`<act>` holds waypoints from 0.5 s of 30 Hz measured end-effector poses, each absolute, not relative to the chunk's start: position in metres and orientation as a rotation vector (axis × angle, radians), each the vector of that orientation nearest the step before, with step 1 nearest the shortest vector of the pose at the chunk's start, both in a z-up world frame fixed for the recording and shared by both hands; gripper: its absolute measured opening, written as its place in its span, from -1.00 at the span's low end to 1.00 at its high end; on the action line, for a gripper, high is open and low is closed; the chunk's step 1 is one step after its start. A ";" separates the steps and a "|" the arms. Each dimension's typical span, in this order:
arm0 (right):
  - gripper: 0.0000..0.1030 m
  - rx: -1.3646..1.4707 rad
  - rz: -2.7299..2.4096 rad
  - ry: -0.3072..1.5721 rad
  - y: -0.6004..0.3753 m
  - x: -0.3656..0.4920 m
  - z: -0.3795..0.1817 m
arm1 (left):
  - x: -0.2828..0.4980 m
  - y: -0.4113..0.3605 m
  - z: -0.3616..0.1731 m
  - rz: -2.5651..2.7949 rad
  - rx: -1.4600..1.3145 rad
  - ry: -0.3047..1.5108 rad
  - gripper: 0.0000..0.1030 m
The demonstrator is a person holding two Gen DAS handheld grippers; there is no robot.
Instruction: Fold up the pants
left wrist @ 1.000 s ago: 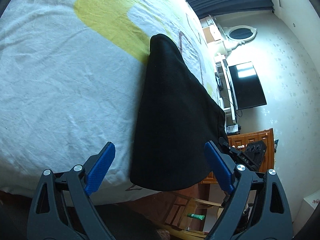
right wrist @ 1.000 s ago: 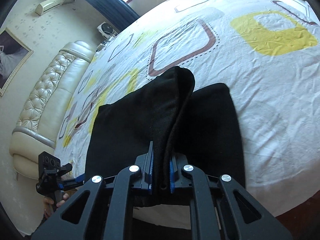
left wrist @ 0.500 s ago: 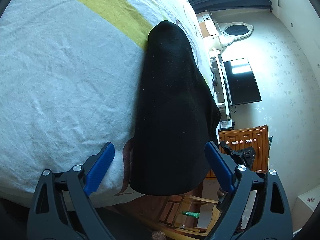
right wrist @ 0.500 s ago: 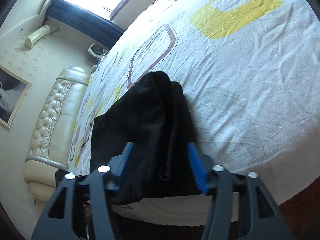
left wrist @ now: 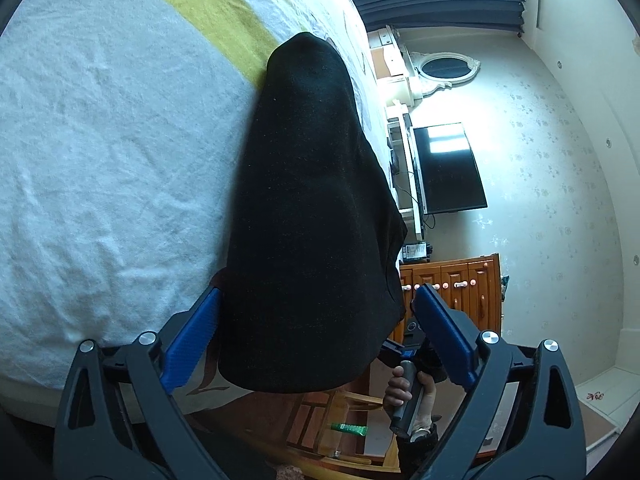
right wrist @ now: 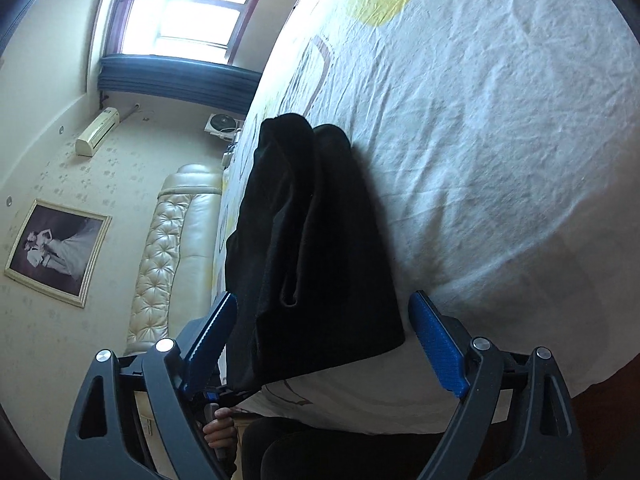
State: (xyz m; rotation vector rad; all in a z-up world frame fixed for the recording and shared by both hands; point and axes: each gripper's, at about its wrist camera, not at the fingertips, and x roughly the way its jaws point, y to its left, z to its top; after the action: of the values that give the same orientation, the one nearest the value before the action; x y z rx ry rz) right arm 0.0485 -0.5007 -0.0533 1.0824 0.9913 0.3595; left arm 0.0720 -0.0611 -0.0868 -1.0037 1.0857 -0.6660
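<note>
The black pants [left wrist: 308, 208] lie folded in a compact stack on the white patterned bed sheet [left wrist: 100, 152], near the bed's edge. They also show in the right wrist view [right wrist: 312, 248], with folded layers and a loose edge facing me. My left gripper [left wrist: 316, 332] is open, its blue pads on either side of the stack's near end, not closed on it. My right gripper [right wrist: 324, 340] is open too, its pads straddling the stack's other end.
The sheet [right wrist: 500, 140] spreads wide beyond the pants. A TV [left wrist: 448, 168] and a wooden dresser [left wrist: 452, 280] stand past the bed's edge in the left view. A padded headboard [right wrist: 176, 248] and a window [right wrist: 188, 12] show in the right view.
My right gripper has opened and let go of the pants' folded edge, which now lies on the stack. Both grippers have tilted and moved in close around the stack's ends.
</note>
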 end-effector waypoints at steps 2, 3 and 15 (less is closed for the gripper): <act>0.69 1.065 0.373 1.006 -0.493 0.052 -0.055 | 0.073 -0.065 -0.085 -0.664 -0.996 1.093 0.86; 0.66 1.050 0.367 1.003 -0.491 0.053 -0.055 | 0.073 -0.068 -0.084 -0.666 -0.996 1.094 0.87; -0.12 1.027 0.356 1.009 -0.498 0.053 -0.062 | 0.075 -0.077 -0.089 -0.566 -0.834 1.134 0.11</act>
State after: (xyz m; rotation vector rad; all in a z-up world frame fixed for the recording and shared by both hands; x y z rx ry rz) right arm 0.0535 -0.4982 -0.0617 1.0271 1.0089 0.3561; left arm 0.0754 -0.0768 -0.0892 -0.8336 1.1339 -0.5658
